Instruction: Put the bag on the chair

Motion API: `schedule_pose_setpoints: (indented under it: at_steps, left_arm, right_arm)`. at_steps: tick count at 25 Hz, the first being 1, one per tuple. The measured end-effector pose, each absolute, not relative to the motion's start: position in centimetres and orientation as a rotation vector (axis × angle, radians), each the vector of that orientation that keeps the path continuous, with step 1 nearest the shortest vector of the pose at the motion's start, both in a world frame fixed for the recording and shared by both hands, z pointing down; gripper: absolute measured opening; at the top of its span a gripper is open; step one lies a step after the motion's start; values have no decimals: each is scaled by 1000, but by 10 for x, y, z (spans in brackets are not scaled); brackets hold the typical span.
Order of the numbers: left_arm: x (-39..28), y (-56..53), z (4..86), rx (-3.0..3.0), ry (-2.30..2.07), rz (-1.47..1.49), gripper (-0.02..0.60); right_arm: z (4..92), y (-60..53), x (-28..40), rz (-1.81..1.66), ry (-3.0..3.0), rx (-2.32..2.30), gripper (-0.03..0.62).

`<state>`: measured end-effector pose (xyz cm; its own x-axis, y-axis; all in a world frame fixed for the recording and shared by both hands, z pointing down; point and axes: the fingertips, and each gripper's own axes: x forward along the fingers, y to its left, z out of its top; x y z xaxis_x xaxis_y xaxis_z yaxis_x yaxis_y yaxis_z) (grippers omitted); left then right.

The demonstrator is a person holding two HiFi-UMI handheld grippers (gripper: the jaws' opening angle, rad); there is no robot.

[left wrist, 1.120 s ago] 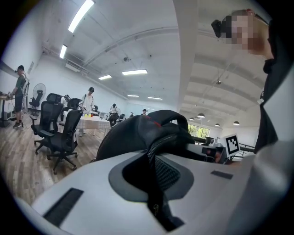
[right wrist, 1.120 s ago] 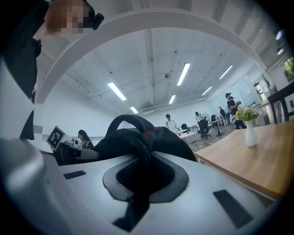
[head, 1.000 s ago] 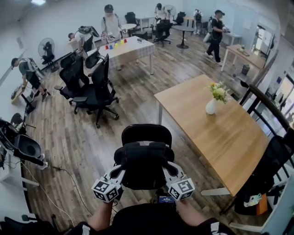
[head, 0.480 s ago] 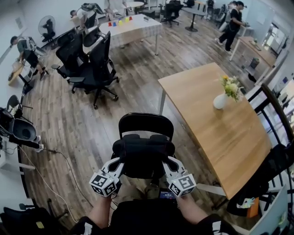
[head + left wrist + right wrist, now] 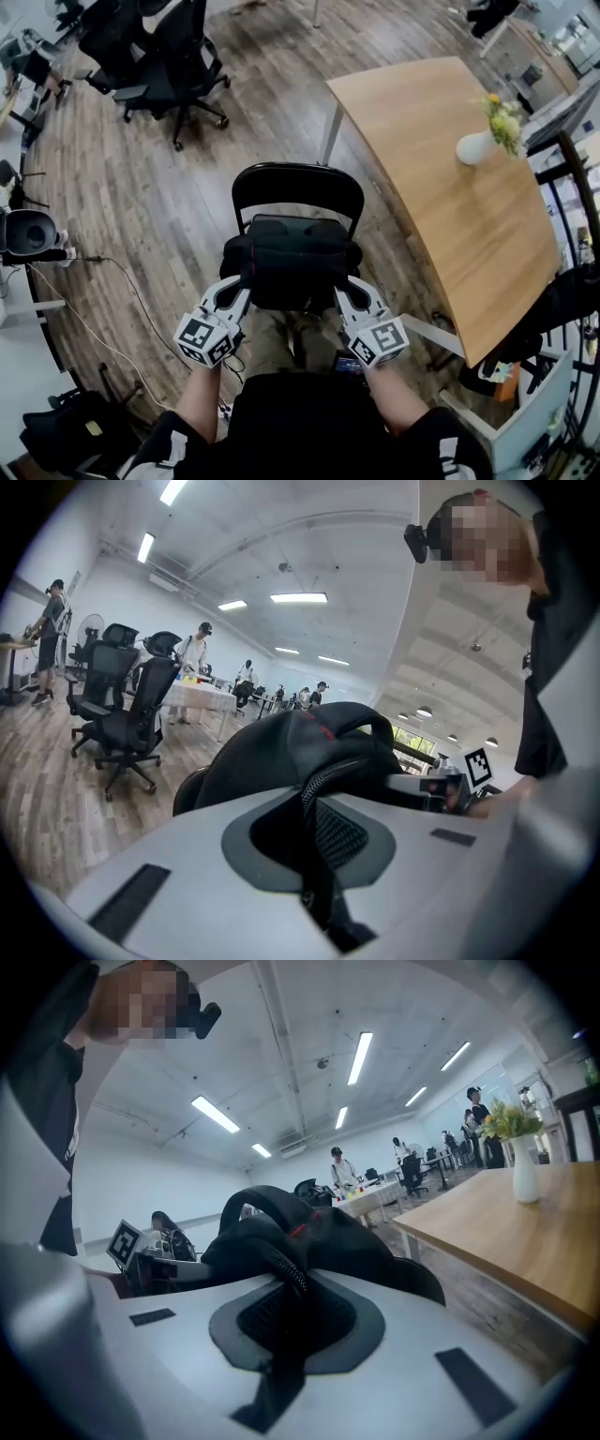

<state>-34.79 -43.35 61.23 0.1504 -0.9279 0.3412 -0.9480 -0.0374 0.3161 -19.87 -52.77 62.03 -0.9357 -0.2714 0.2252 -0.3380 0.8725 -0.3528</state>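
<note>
A black backpack (image 5: 292,262) hangs between my two grippers, over the seat of a black chair (image 5: 296,186) whose curved backrest rises just beyond it. The bag hides the seat, so I cannot tell whether it rests on it. My left gripper (image 5: 241,284) is shut on a padded shoulder strap (image 5: 321,825) at the bag's left side. My right gripper (image 5: 341,287) is shut on the other strap (image 5: 281,1309) at the right side. In each gripper view the backpack (image 5: 300,747) (image 5: 305,1232) bulges just beyond the jaws.
A long wooden table (image 5: 441,187) with a white vase of flowers (image 5: 480,142) stands right of the chair. Black office chairs (image 5: 155,66) stand at the back left. A cable (image 5: 112,309) runs over the wooden floor at the left, near a black stand (image 5: 28,234).
The head view has tilted down, so the far room has left the picture. The bag stays held by both grippers in front of the chair's backrest.
</note>
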Motion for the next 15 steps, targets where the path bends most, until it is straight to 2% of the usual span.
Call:
schedule_pose_setpoints:
  at_steps: [15]
  left_arm:
    - [-391, -480, 714, 1916, -1637, 82, 18]
  right_arm:
    - [719, -570, -236, 729, -2705, 590, 29]
